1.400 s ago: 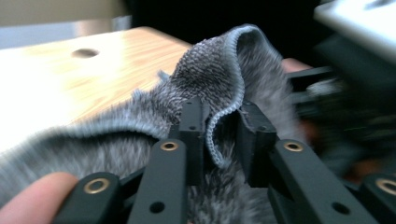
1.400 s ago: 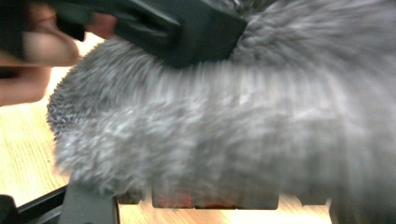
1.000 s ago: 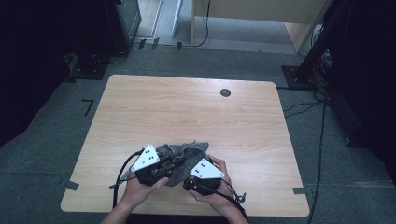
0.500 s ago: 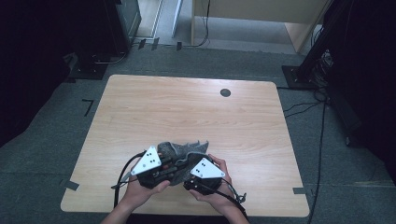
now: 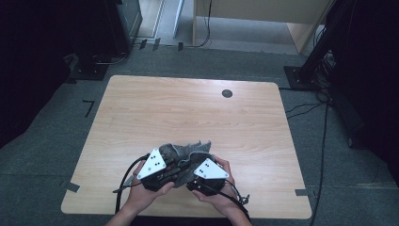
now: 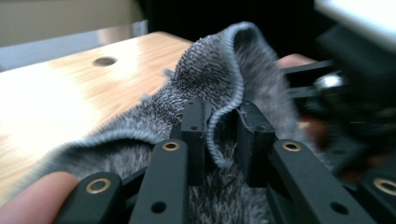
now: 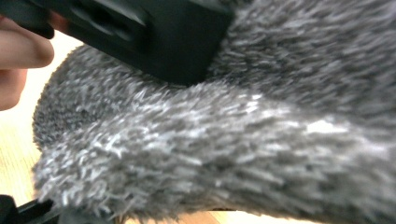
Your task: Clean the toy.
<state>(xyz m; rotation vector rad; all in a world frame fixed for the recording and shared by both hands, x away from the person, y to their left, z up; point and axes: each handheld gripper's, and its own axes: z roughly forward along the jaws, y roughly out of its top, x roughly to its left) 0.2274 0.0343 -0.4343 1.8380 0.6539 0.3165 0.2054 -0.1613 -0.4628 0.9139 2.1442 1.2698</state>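
Observation:
A grey fuzzy cloth [image 5: 186, 149] lies bunched near the table's front edge, between my two grippers. My left gripper [image 5: 180, 162] points right into it. In the left gripper view its pads [image 6: 194, 126] pinch a raised fold of the cloth's hemmed edge [image 6: 224, 93]. My right gripper [image 5: 194, 165] sits just right of it, with its jaws buried under the cloth. In the right gripper view the cloth's pile [image 7: 233, 140] hangs close over the lens, the left gripper's black body [image 7: 154, 32] presses on it from above, and the jaws' state stays hidden.
The light wooden table [image 5: 188, 108] stretches away beyond the cloth, with a round dark cable hole [image 5: 227, 93] near its far edge. Cables trail from both grippers over the front edge. Dark stands and carpeted floor surround the table.

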